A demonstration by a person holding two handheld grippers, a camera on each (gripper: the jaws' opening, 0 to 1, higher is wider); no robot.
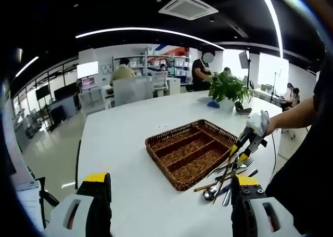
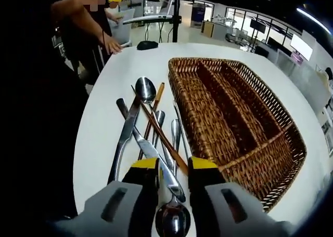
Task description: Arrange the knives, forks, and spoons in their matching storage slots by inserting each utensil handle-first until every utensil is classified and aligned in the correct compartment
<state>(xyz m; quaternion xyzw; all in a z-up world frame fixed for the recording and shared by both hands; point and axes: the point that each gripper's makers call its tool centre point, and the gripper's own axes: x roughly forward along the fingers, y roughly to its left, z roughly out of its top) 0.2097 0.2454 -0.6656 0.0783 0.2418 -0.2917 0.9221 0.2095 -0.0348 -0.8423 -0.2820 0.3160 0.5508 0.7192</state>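
Observation:
A brown wicker tray (image 1: 183,149) (image 2: 244,117) with long compartments lies empty on the white table (image 1: 125,143). Beside it lies a heap of utensils (image 1: 226,181): a spoon (image 2: 145,89), two knives (image 2: 125,138), forks (image 2: 175,133), a brown-handled piece (image 2: 156,104) and a second spoon (image 2: 173,220). My right gripper (image 2: 169,175) (image 1: 237,153) is low over the heap. Its jaws stand a little apart, straddling a knife blade (image 2: 161,167) without pressing on it. My left gripper (image 1: 170,195) hangs wide open over the bare table in front of the tray, holding nothing.
A potted plant (image 1: 229,87) stands at the table's far side. A person's arm (image 1: 294,115) comes in from the right. A stand pole (image 2: 176,13) and a dark base (image 2: 147,44) are at one table end. Chairs and people are in the background.

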